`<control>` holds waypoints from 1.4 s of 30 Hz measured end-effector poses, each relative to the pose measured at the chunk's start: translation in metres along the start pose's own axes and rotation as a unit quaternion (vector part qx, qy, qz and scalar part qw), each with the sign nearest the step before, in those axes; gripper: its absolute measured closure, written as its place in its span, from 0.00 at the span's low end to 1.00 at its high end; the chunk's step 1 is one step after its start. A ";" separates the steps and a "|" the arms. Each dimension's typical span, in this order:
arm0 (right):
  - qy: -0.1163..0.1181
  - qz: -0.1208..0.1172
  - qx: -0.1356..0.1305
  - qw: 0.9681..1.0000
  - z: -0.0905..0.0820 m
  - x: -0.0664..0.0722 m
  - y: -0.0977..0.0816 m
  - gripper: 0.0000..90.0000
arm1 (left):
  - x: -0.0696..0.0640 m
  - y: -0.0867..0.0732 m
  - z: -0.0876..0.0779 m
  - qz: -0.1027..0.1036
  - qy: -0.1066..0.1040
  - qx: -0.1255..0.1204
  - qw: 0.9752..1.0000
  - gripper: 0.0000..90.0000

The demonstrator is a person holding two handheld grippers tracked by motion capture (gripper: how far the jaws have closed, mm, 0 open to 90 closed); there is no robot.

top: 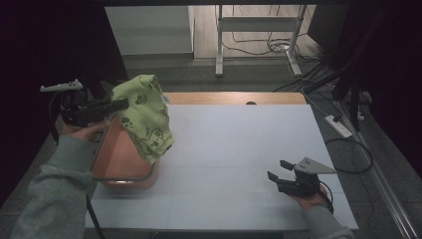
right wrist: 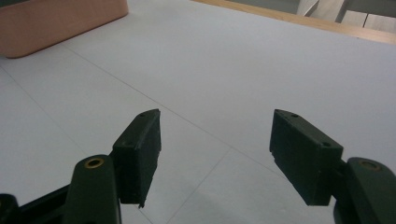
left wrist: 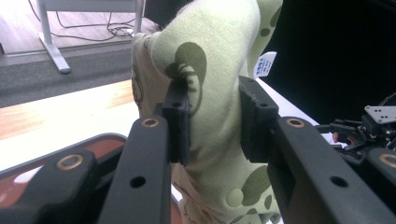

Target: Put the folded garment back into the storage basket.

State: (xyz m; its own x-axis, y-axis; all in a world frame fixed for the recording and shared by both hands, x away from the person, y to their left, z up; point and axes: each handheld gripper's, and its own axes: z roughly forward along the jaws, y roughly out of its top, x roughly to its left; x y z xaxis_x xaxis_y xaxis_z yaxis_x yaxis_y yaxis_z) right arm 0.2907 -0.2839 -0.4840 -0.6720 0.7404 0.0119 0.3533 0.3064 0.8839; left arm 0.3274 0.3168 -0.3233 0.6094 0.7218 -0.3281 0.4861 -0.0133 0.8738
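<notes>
Black jaws of the left gripper (left wrist: 212,121) are pinching a bunched fold of the green cloth (left wrist: 210,60), holding it above the pink basin (top: 124,159) so the rest is hanging down into the basin, likely to lift it clear. Right gripper (right wrist: 215,154), well right of the basin, is resting low over the table (right wrist: 261,60), jaws standing apart, holding nothing, likely waiting.

Your left hand-held gripper (top: 121,103) holds the cloth (top: 144,115) above the basin (top: 124,164) at the bench's (top: 239,149) left; your right hand-held gripper (top: 278,171) rests near the bench's front right.
</notes>
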 end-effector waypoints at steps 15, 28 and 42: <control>-0.001 0.000 0.002 1.000 0.001 0.000 0.000 0.38 | 0.011 -0.003 -0.021 -0.004 0.019 -0.003 1.000 0.76; -0.001 0.000 0.003 1.000 0.001 0.000 0.000 0.38 | 0.023 -0.009 -0.033 -0.010 0.032 -0.001 0.999 0.76; -0.001 0.000 0.004 1.000 0.001 0.000 -0.001 0.38 | 0.036 -0.022 -0.022 -0.014 0.039 0.021 0.999 0.76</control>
State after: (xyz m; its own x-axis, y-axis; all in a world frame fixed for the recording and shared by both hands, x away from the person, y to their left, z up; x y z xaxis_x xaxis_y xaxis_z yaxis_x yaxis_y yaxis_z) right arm 0.2910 -0.2835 -0.4850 -0.6701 0.7421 0.0112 0.3583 0.3102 0.8805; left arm 0.3248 0.3585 -0.3468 0.5460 0.7735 -0.3219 0.5284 -0.0198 0.8488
